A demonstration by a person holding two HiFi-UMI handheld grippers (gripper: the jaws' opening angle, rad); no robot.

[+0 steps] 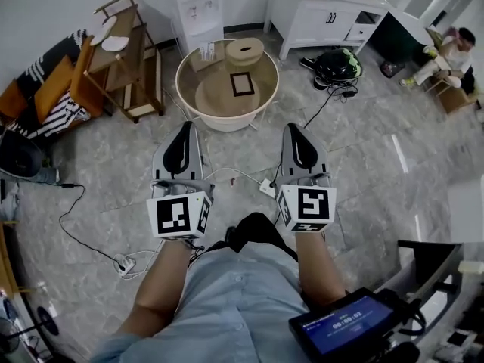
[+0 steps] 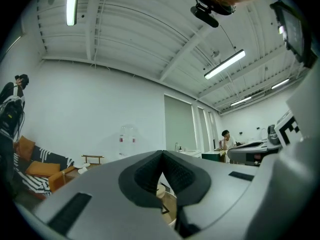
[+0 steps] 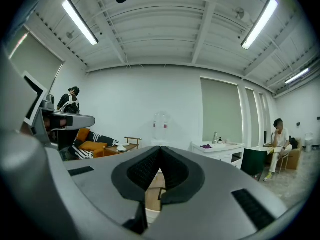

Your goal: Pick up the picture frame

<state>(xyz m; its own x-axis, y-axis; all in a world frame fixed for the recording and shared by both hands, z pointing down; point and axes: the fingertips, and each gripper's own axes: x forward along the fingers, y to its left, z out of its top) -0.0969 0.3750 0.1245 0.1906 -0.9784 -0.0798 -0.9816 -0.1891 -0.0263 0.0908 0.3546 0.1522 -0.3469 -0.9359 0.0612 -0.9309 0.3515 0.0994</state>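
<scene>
A small dark picture frame (image 1: 242, 84) lies flat on a round glass-topped table (image 1: 190, 89) ahead of me. Beside it on the table stand a round wooden box (image 1: 244, 50) and a cardboard box (image 1: 203, 54). My left gripper (image 1: 185, 125) and right gripper (image 1: 292, 127) are held level side by side over the floor, well short of the table. Both are shut with nothing between their pads. A sliver of the frame (image 2: 164, 209) shows below the jaw tips of the left gripper (image 2: 162, 153). The frame (image 3: 162, 193) also peeks under the closed tips of the right gripper (image 3: 160, 148).
Left of the table stand a wooden rack (image 1: 125, 59) and a sofa with orange cushions (image 1: 45, 89). Behind it are a water dispenser (image 1: 198, 6) and a white cabinet (image 1: 325, 13). Cables and a power strip (image 1: 268, 188) lie on the floor. A person (image 1: 450, 55) sits at the far right.
</scene>
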